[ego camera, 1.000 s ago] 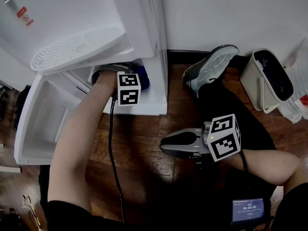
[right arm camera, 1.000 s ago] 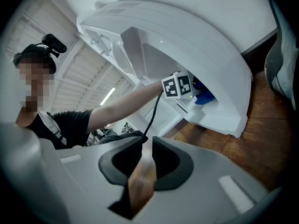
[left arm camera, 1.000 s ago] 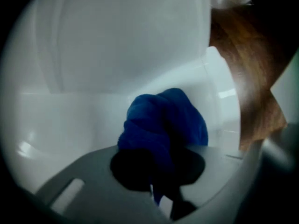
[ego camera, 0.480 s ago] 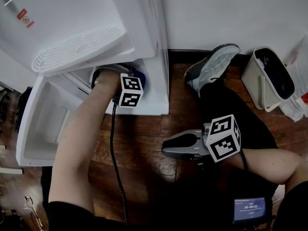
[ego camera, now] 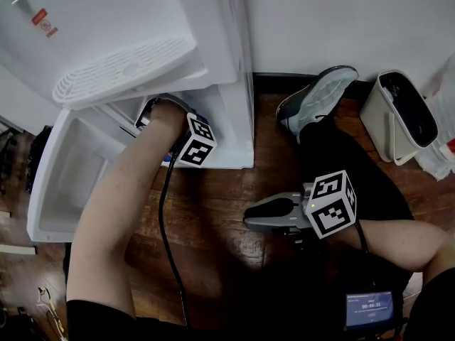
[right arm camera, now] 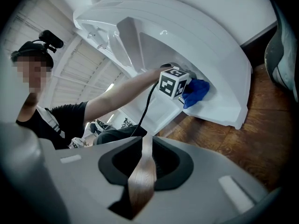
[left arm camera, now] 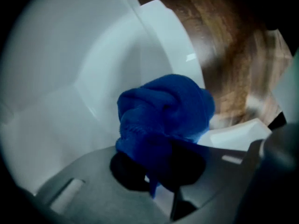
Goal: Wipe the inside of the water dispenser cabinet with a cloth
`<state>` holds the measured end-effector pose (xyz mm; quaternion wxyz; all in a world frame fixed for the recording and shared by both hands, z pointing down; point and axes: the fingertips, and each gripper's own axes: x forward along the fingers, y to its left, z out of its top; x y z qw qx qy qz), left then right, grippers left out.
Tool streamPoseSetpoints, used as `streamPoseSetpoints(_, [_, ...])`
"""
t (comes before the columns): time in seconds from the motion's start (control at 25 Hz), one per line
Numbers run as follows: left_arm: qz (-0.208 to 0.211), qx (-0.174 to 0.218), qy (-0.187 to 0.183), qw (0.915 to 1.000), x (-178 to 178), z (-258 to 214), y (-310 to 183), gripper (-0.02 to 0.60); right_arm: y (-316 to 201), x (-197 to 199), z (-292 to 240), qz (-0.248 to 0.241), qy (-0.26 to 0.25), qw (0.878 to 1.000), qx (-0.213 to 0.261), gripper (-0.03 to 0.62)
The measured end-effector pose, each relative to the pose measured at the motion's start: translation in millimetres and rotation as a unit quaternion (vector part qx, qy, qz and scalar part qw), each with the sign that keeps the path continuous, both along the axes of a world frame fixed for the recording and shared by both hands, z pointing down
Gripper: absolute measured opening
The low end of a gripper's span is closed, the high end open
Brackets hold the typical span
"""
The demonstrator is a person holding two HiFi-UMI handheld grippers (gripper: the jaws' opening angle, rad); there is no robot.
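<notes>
— What carries it all?
— A dark wooden floor. Bare boards show right under the closed jaws of the right gripper.
— What stands on it?
— A white water dispenser, ahead of those jaws, backed against the wall. Its cabinet door is swung open on the side farthest from the jaws. I can't tell whether the door's lower edge touches the boards.
— Anything else?
— A grey shoe, off to the right of the jaws. A beige bin stands behind them, just beside the wall.
</notes>
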<state>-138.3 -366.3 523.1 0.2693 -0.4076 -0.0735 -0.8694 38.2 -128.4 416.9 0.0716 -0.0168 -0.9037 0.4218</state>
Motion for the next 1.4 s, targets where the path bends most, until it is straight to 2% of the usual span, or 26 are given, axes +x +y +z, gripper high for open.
streamPoseSetpoints(0.08, [-0.025, -0.026, -0.012, 0.9993, -9.7, -0.6, 16.5, 0.071, 1.9, -0.1, 1.9, -0.002, 0.003, 1.0, 0.0, 0.069])
streamPoseSetpoints(0.16, [-0.027, -0.012, -0.033, 0.999, -17.5, -1.1, 11.2, 0.071, 4.1, -1.0, 4.1, -0.004, 0.007, 1.0, -0.002, 0.069])
streamPoseSetpoints(0.32, [-0.001, 0.083, -0.075, 0.9937, -26.7, -4.6, -42.1, 0.078, 6.3, -5.9, 6.6, -0.006, 0.01, 1.0, 0.001, 0.069])
streamPoseSetpoints(0.44, [0.055, 0.166, -0.095, 0.98, -18.5, -14.5, -82.7, 0.083, 7.1, -6.5, 12.4, -0.004, 0.016, 1.0, -0.001, 0.069])
streamPoseSetpoints(0.48, [0.071, 0.181, -0.098, 0.9759, -16.2, -17.1, -89.0, 0.083, 7.5, -6.4, 13.9, -0.005, 0.018, 1.0, -0.001, 0.069])
streamPoseSetpoints(0.56, [0.073, 0.195, -0.091, 0.974, -18.5, -15.2, -90.8, 0.082, 7.5, -6.8, 15.0, -0.007, 0.022, 1.0, 0.005, 0.069])
streamPoseSetpoints(0.68, [0.057, 0.175, -0.081, 0.9795, -24.8, -4.9, -75.6, 0.072, 11.3, -7.0, 21.3, -0.014, 0.032, 0.999, 0.018, 0.069])
streamPoseSetpoints(0.84, [0.048, 0.125, -0.095, 0.9865, -28.4, -7.5, -39.2, 0.067, 25.8, -7.1, 38.3, -0.039, 0.059, 0.997, 0.029, 0.069])
streamPoseSetpoints(1.04, [0.036, 0.092, -0.116, 0.9883, -36.4, -7.1, 6.0, 0.069, 42.9, -13.7, 46.4, -0.068, 0.076, 0.993, 0.056, 0.069])
streamPoseSetpoints(1.16, [0.014, 0.073, -0.118, 0.9902, -40.2, -6.0, 42.7, 0.07, 57.3, -18.7, 53.0, -0.096, 0.092, 0.989, 0.069, 0.069])
streamPoseSetpoints(1.28, [-0.026, 0.04, -0.089, 0.9948, -43.7, -0.1, 89.6, 0.071, 73.9, -24.3, 56.4, -0.128, 0.102, 0.984, 0.075, 0.069])
streamPoseSetpoints(1.4, [-0.06, 0.013, -0.024, 0.9978, -46.2, 3.1, 135.8, 0.072, 83.7, -26.3, 65.9, -0.154, 0.134, 0.973, 0.109, 0.069])
